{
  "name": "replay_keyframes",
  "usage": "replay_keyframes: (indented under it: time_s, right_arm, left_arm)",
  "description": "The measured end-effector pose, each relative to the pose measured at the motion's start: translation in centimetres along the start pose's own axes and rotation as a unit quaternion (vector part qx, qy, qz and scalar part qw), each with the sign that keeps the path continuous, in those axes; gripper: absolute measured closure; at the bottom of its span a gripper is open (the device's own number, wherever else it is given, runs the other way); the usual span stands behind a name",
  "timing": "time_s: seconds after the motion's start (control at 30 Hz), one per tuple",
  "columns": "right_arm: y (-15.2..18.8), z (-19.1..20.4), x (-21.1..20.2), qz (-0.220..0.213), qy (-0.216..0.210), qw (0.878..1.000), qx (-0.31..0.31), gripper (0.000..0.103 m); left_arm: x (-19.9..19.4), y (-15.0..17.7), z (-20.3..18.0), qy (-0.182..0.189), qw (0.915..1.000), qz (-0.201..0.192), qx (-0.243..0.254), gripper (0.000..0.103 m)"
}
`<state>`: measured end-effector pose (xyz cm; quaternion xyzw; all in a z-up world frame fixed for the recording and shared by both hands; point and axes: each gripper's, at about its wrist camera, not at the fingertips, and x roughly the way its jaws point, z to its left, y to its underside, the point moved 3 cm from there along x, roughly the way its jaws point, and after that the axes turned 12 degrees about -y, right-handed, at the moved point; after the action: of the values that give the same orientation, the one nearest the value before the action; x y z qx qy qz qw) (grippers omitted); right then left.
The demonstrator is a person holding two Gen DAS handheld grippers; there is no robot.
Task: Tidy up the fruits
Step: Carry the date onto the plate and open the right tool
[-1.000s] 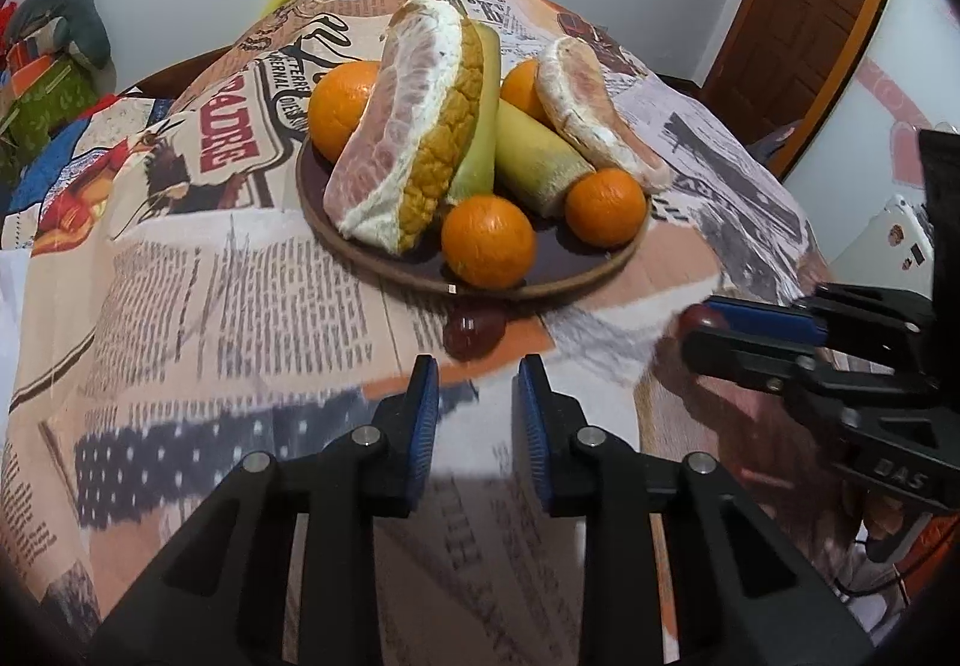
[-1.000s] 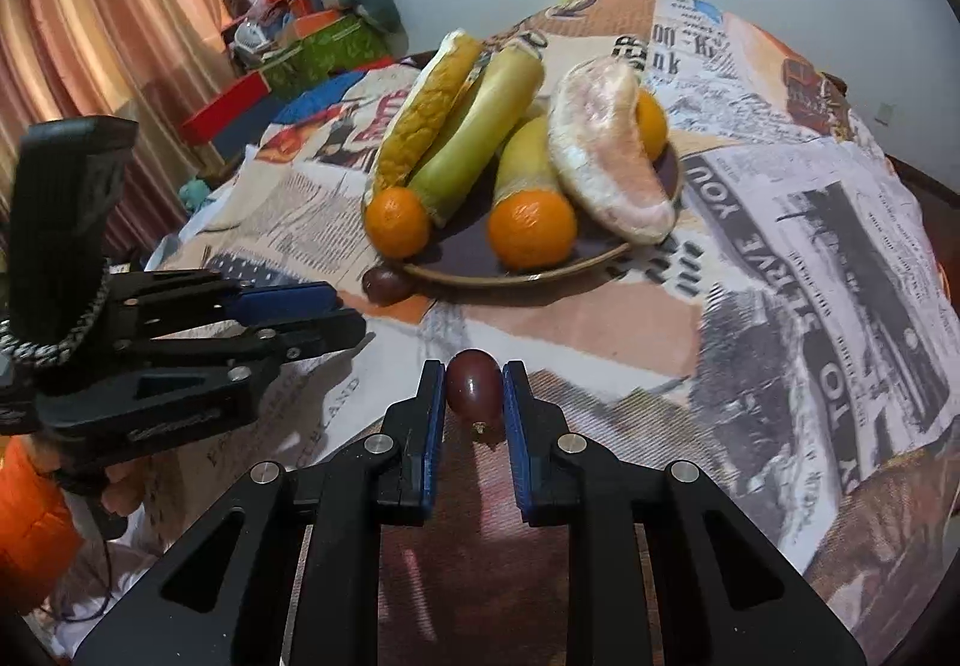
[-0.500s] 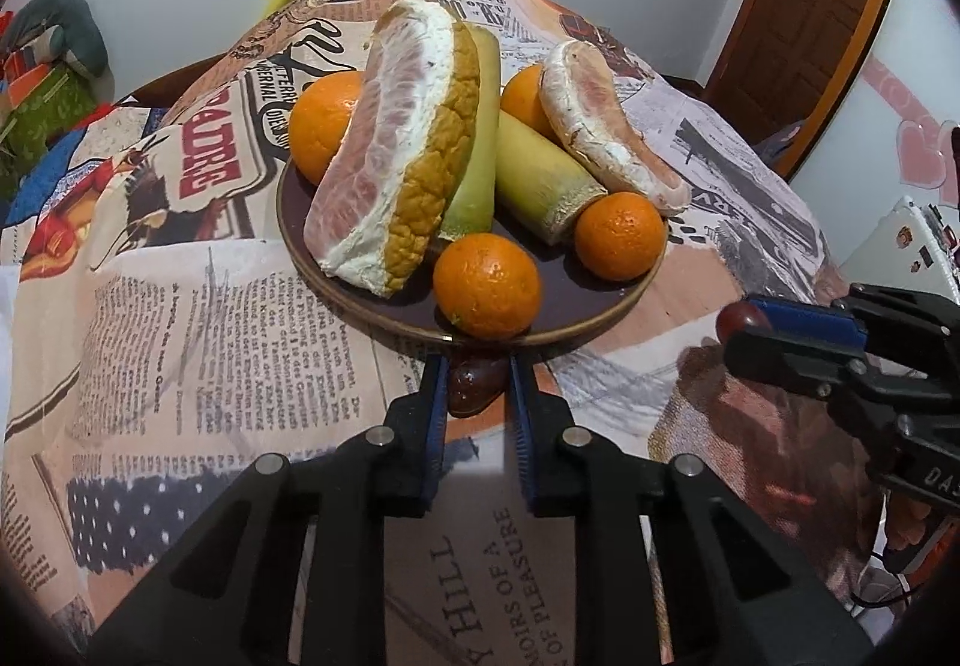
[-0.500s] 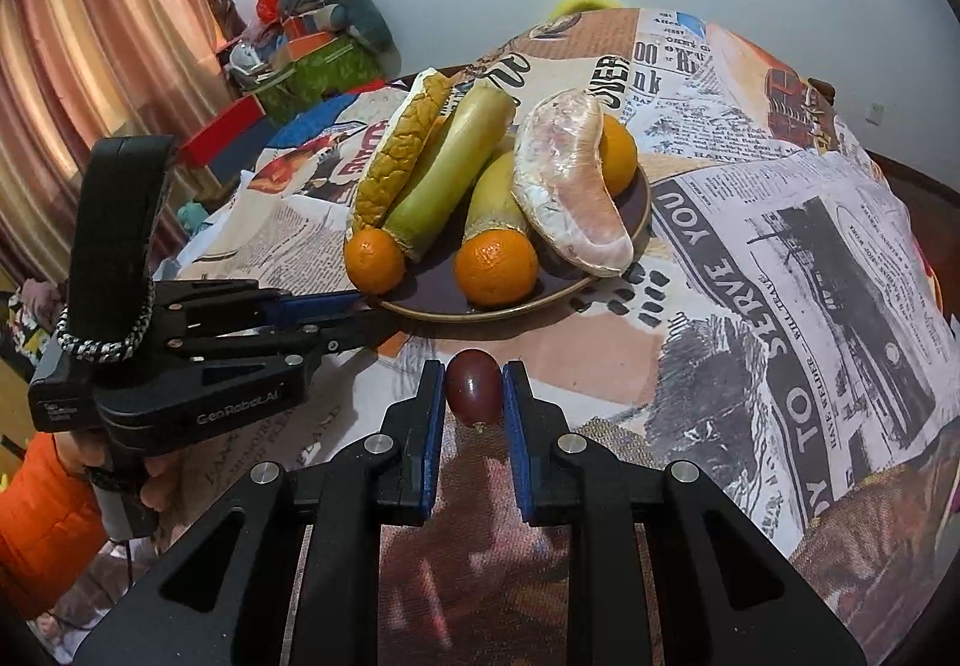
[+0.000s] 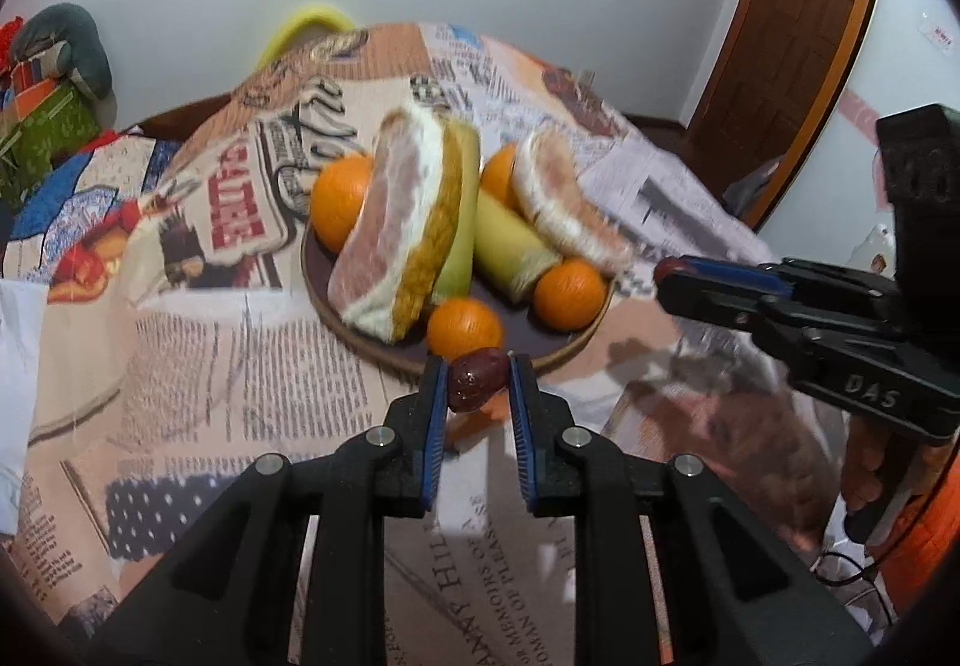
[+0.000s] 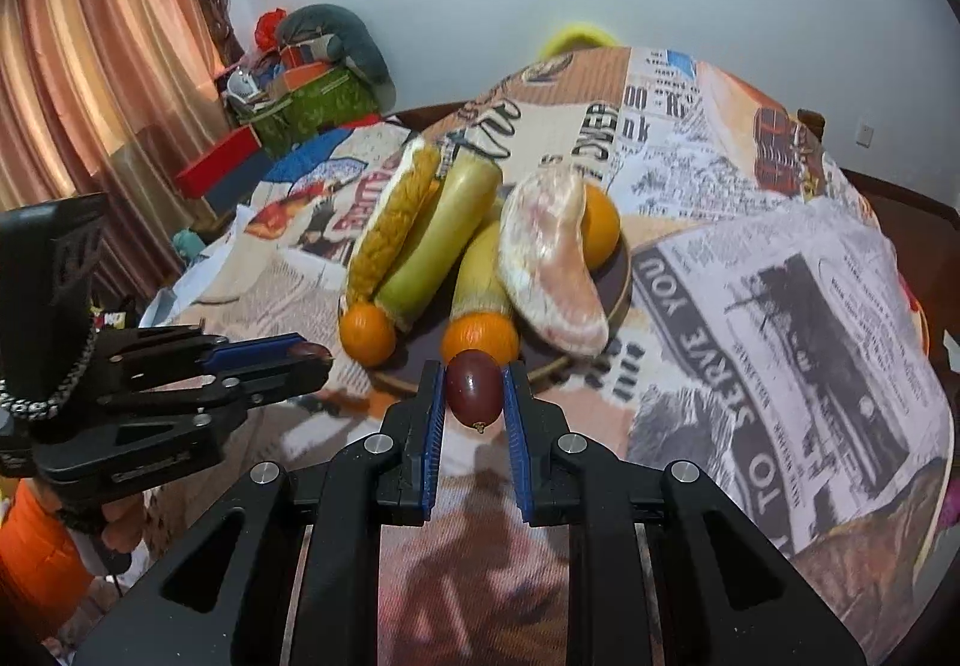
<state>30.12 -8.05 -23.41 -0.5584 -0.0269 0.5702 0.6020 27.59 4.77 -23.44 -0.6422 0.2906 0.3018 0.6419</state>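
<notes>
Both pairs of our fingers are squeezed shut on small fruits. Our left gripper (image 5: 478,385) pinches a wrinkly dark red date (image 5: 474,379) between its blue pads, and we hold it in the air just in front of the near edge of the plate (image 5: 336,315). Our right gripper (image 6: 474,389) pinches a smooth dark red grape (image 6: 474,387) the same way, with its little stem end pointing down, and it hangs in front of the plate's near edge too. From the left camera we can see the right gripper off to the side with the grape peeking out at its tip, and from the right camera we can see the left gripper off to the other side with the date at its tip. The two grippers are apart and do not touch. The brown round plate sits on a table covered with a cloth (image 5: 198,342) printed like old newspapers. The plate is full. On it we see a big pomelo wedge (image 5: 393,234) with its yellow peel on one side, a smaller peeled pomelo wedge (image 5: 564,210), and two long pale green and yellow pieces (image 6: 441,240) leaning between them. We also count four oranges (image 5: 465,327) on the plate, two at the front and two at the back, partly hidden behind the pomelo pieces. Behind the table we see a white wall, a brown door (image 5: 780,48) and pink curtains (image 6: 102,78).
</notes>
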Motion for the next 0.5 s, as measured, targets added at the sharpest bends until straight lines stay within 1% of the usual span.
replay_keyframes:
  time_s: [0.23, 0.5]
  right_arm:
    - [-2.3, 0.0, -0.1, -0.023, -0.002, 1.0, -0.013, 0.085]
    - [-3.8, -0.5, 1.0, -0.029, -0.001, 0.999, -0.026, 0.085]
  left_arm:
    - [-0.3, -2.4, -0.9, 0.009, 0.9996, -0.027, 0.006, 0.083]
    - [1.5, -3.7, -1.4, 0.017, 0.9996, -0.024, 0.005, 0.083]
